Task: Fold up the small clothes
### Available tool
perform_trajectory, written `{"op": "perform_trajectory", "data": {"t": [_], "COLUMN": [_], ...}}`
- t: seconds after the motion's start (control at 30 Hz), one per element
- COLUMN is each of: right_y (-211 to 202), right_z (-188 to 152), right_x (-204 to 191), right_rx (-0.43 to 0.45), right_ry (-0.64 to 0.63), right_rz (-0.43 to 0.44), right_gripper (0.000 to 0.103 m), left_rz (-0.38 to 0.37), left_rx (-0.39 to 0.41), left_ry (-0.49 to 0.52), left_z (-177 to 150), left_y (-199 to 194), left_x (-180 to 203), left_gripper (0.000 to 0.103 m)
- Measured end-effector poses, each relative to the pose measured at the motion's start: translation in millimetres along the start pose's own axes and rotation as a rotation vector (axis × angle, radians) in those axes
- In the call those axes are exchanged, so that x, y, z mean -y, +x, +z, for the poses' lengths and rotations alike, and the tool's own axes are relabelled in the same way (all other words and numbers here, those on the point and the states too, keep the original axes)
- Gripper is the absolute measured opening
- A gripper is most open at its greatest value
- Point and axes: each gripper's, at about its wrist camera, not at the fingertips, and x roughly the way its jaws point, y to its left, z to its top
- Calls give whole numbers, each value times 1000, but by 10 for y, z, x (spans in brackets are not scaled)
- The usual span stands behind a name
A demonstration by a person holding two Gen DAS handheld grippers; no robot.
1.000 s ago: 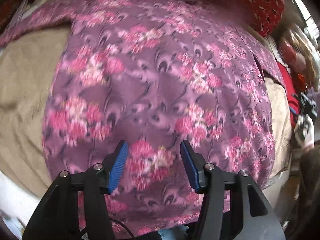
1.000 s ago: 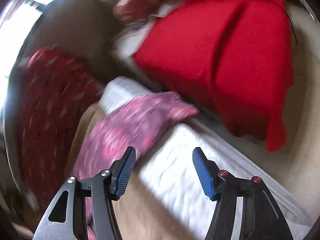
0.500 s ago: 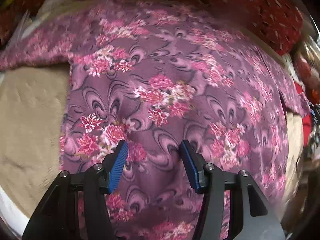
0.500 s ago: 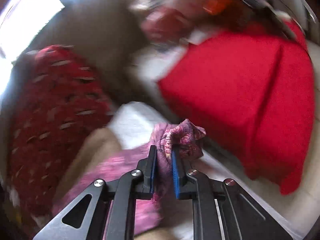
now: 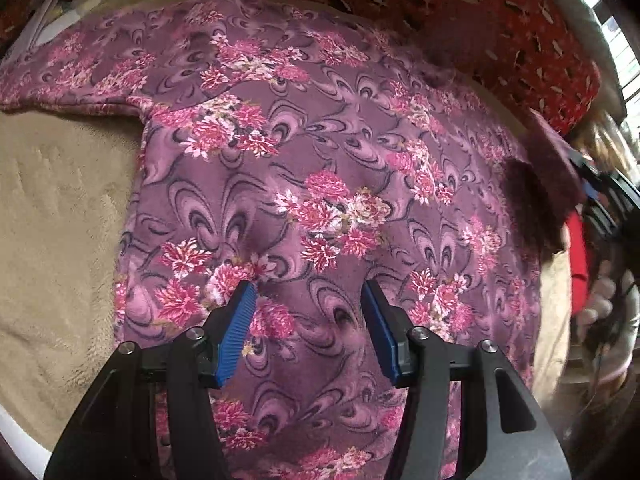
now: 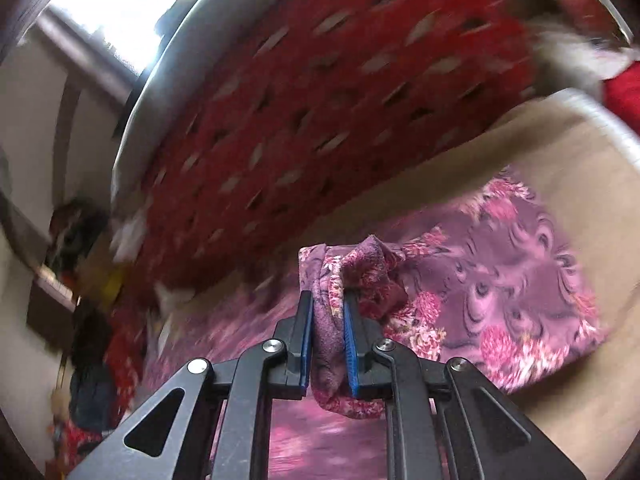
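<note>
The bottom of the purple flowery top (image 5: 328,184) runs off the lower edge of the left wrist picture, behind the black arms of the left gripper (image 5: 308,308). One sleeve is cut off at the left edge. At the far right, a dark fuzzy bit of the top (image 5: 536,196) is blurred, and the things beside it are too smeared to tell. In the right wrist picture, the cloth under the right gripper (image 6: 329,320) is a pink blur. The dark things at the left edge there are too blurry to name.
</note>
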Motion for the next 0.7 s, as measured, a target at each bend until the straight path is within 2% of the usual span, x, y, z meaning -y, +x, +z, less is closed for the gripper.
{"op": "perform_trajectory", "data": {"t": [0.23,0.3,0.37,0.43,0.5,0.57,0.63,0.67,0.7], "right_y": [688,850,1011,1200,1258,1121,883,708,544], "right_z": [-503,-671,-826,-999,-1136,-1166,-1125,-1075,-1029], "right_x": [-905,-1096,-1197,-1194,-1167,-1161,-1123,-1057,-948], "right_rx": [-136,-163,-208,-297,-369,-361,-320,-272,-233], "right_ry": [-90,-113,-120,-113,-108,-114,-125,-119,-106], "right_rz": [77,68,45,19,19,60,82,82,69], "right_gripper": [14,15,21,24,23,24,38,49,53], "left_rz": [-47,-62,-69,-82,-103,-129,-155,-161,-166], "left_rx": [26,26,21,12,4,-5,-20,-30,-41], "left_ry": [-3,-13,-21,-28,-32,-32,-29,-29,-32], "left_z": [-55,-64,-73,-99,-107,-88,-73,-55,-32], "left_y": [-232,-254,-250,-249,-235,-196,-137,-87,-28], "left_x": [-209,-262,-292,-308,-286,-201,-81,-8,61], "left_gripper": [54,54,54,54,54,54,54,54,54]}}
